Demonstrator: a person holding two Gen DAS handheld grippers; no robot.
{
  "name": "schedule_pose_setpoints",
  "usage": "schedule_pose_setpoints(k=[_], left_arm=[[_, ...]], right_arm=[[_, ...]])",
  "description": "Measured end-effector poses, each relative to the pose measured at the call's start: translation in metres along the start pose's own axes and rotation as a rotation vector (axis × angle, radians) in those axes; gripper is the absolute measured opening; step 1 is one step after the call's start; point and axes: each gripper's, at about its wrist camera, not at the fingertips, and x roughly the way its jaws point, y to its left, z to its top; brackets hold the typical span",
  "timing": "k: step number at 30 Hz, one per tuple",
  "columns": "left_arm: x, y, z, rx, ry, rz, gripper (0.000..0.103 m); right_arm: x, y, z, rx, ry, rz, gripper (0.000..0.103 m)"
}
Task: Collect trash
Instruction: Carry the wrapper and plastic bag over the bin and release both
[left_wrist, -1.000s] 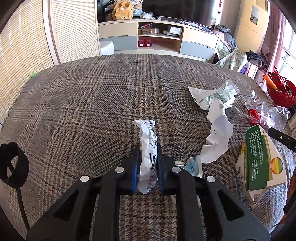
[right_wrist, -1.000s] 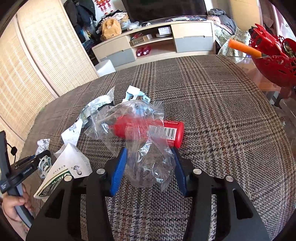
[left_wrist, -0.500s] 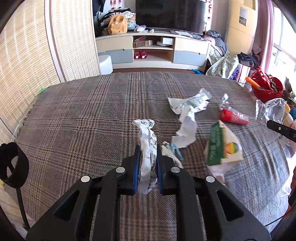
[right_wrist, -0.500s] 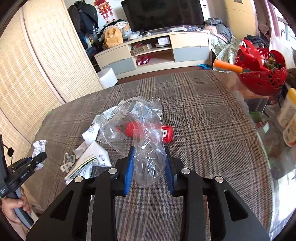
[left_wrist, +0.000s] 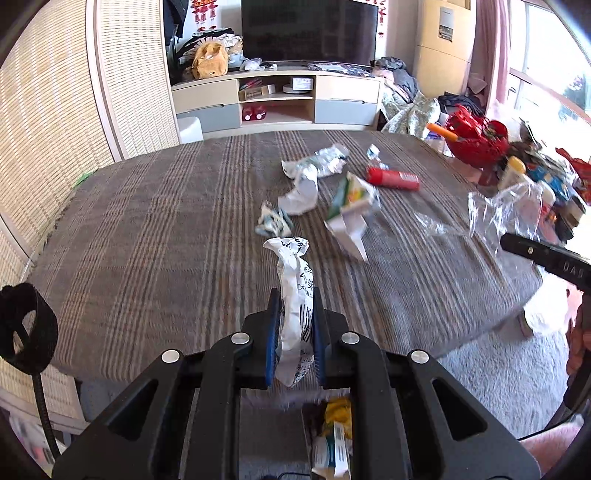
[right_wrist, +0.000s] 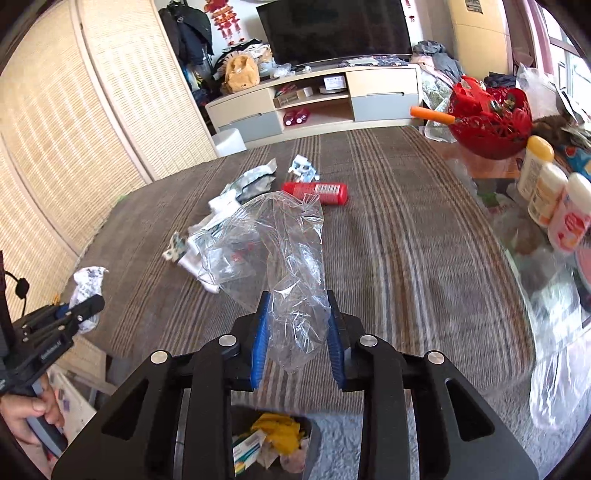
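Grippers: two, both loaded. Left gripper (left_wrist: 294, 332) pinching one crumpled paper (left_wrist: 293, 295); right gripper (right_wrist: 296, 332) clamped on one clear plastic bag (right_wrist: 284, 258). One trash bin (right_wrist: 275, 443) below jaws.

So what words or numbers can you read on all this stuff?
"DAG": white letters on the right gripper, blurred, so only a guess.
Crumpled paper in the left gripper: black characters, unreadable.
Red tube: barcode label, too small.
Green carton: print blurred.
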Motion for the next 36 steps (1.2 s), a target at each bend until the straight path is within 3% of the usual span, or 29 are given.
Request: schedule_pose_setpoints(k=[5,13,24,36], left_arm=[[-0.017,-0.009,-0.045,-0.026,0.019,-0.042,0.014],[-0.03,-0.024,-0.103,-0.038,0.041,-0.072,0.014],[-0.001,-0.055,-0.183,-0.06,0.17,-0.152,0.014],[0.056,-0.069,-0.201,-0.061,0.316,-0.177,0.015]], right_arm=[[-0.022,0.003,-0.035,-0.006,-0.01,0.027,0.029],[-0.026,0.008,-0.092,0.014,0.044,0.042,0.029],[0.018,0.007,-0.172,0.065,0.199,0.02,0.029],[0.064,0.013,-0.2,0.044,0.322,-0.012,0.03]])
